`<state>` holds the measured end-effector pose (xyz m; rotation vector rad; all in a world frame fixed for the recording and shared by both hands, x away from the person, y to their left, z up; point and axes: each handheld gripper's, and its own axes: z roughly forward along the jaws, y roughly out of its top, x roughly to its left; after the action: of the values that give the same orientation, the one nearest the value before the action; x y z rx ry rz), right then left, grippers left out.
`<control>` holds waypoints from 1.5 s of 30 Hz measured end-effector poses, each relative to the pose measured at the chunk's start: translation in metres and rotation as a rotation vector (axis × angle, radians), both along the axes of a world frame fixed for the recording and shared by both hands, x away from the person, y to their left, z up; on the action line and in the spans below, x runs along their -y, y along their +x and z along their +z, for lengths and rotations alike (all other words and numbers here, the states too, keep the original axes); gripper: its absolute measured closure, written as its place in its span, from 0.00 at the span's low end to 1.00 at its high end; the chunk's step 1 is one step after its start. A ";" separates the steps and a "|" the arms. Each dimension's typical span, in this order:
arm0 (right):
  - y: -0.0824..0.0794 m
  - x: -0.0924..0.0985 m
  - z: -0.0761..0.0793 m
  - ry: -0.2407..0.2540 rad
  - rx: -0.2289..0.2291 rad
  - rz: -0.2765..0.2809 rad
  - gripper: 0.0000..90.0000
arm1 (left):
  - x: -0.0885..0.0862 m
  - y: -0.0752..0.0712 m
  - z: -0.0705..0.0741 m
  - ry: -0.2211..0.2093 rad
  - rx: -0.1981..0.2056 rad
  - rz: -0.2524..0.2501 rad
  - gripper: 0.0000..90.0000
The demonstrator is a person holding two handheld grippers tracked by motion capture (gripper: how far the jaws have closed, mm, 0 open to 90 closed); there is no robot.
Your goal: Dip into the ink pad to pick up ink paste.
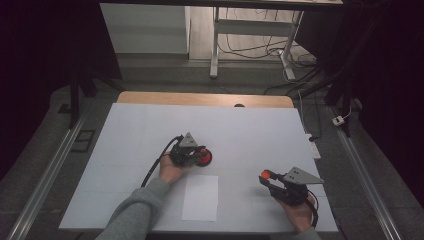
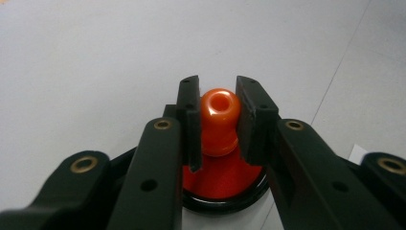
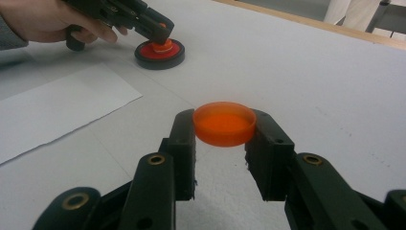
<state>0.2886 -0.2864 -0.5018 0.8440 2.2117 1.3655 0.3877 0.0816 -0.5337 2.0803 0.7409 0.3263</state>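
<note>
A round black-rimmed base with a red inside point(image 1: 205, 159) rests on the white table top point(image 1: 135, 130), left of the middle. An orange knob point(image 2: 219, 115) stands up from the base point(image 2: 225, 184). My left gripper point(image 1: 201, 154) is shut on that knob, its jaws point(image 2: 219, 96) pressing it from both sides. Near the right front, my right gripper point(image 1: 265, 176) holds a shallow orange cap point(image 1: 265, 174) a little above the table. In the right gripper view the jaws point(image 3: 224, 127) are shut on the cap point(image 3: 224, 122), and the left gripper point(image 3: 160, 32) and base point(image 3: 160, 53) lie farther off.
A white sheet of paper point(image 1: 200, 197) lies at the front between the two hands, seen as the paper point(image 3: 57, 108) at the left. A wooden edge point(image 1: 205, 99) borders the far side. Beyond it stand desk legs point(image 1: 215, 47) and cables point(image 1: 300, 75) on the floor.
</note>
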 end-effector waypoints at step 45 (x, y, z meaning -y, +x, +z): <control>0.000 0.002 0.001 0.011 0.002 -0.005 0.72 | -0.017 -0.010 0.040 -0.135 0.010 -0.077 0.81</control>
<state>0.2886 -0.2887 -0.5008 0.8511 2.2004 1.3767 0.3780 0.0985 -0.4941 1.9722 0.6572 0.2379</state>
